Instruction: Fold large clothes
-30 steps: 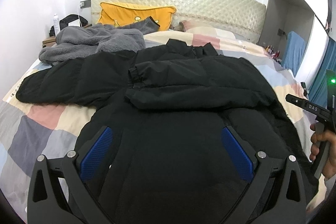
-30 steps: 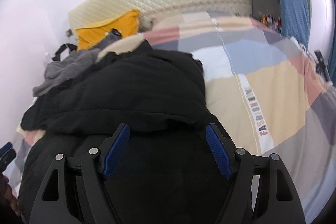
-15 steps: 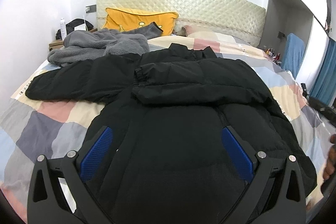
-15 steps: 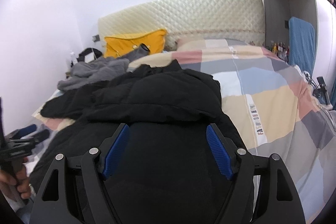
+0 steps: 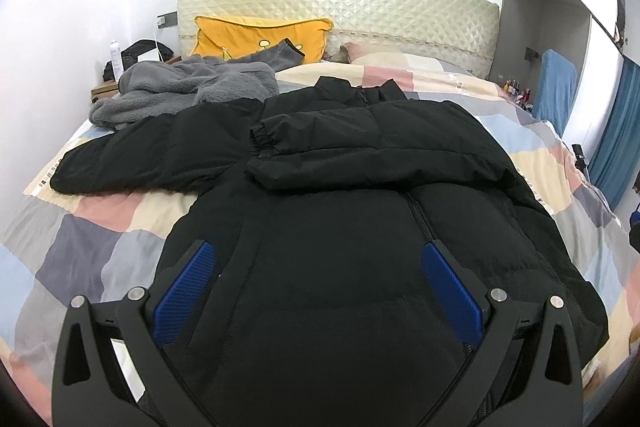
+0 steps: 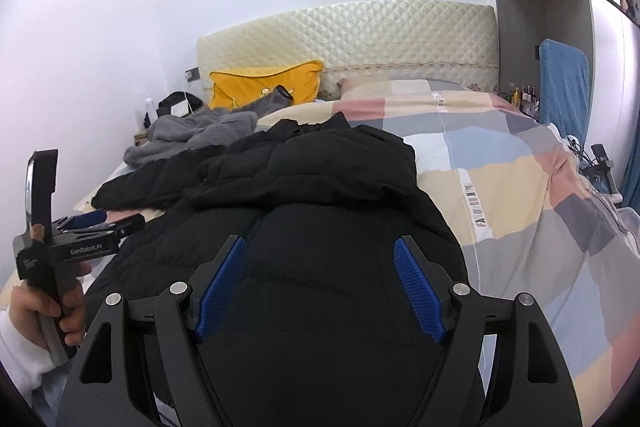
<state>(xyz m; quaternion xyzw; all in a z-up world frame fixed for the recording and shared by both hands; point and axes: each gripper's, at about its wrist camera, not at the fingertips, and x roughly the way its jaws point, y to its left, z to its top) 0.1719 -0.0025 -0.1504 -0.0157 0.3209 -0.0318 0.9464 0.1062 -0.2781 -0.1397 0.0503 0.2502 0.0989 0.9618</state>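
- Black puffer jacket: lies front-up on the bed; long axis runs 6 to 12 o'clock, collar at 12 toward the headboard, hem at 6 under both grippers.
- One sleeve folded across the chest, cuff pointing to 9; other sleeve stretched out toward 9 o'clock.
- Bed cover: pastel patchwork. Grey fleece garment and yellow pillow at 11; white walls, blue curtain at 3.
- Left gripper: fingers spread, nothing pinched.
- Right gripper: fingers spread, above jacket, nothing held.
- Vs. 1 s earlier: right-wrist view now sits farther back and level; left gripper plus hand now appear at its 8 o'clock.
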